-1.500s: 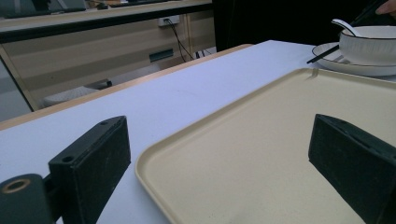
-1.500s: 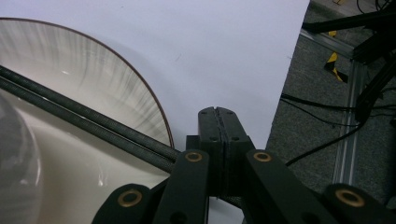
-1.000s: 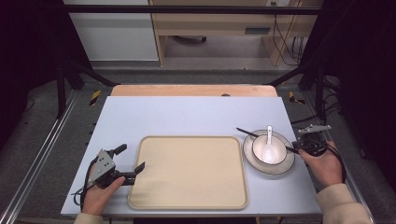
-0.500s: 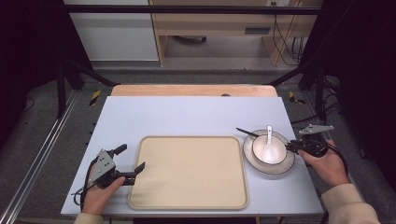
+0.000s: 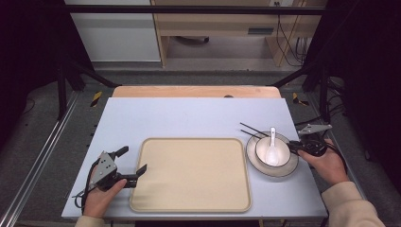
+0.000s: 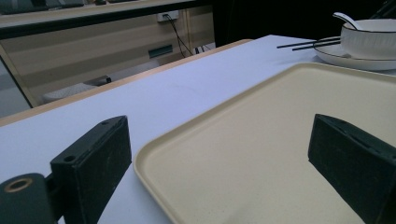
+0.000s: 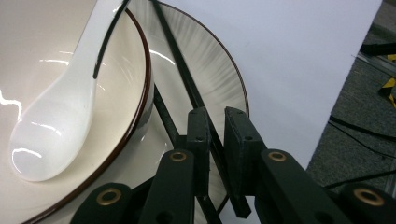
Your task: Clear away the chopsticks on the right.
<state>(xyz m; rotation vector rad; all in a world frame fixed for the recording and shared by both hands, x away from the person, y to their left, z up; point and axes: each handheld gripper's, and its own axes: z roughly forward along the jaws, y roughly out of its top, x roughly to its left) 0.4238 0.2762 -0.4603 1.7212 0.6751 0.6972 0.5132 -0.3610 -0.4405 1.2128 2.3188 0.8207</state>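
In the high view the right gripper (image 5: 297, 147) sits at the right middle of the frame, at the right rim of the plate (image 5: 288, 169), with a hand (image 5: 326, 163) behind it; its jaws have just been closing a little and now stand narrowly apart over the chopsticks (image 5: 255, 132), which lie across the plate's rim and stick out toward upper left. In the right gripper view one chopstick (image 7: 184, 77) runs into the slim gap between the jaws, the other (image 7: 163, 112) passes just to their left; whether the pads actually press it I cannot tell. The bowl (image 5: 262, 144) stands on the plate with a white spoon (image 5: 271, 150) inside, handle pointing up-frame. At lower left the left gripper (image 5: 131, 165) rests on the table (image 5: 189, 116), jaws spread wide on either side of the tray's (image 5: 191, 172) left edge; in the left gripper view that tray corner (image 6: 154, 158) lies between the pads, untouched.
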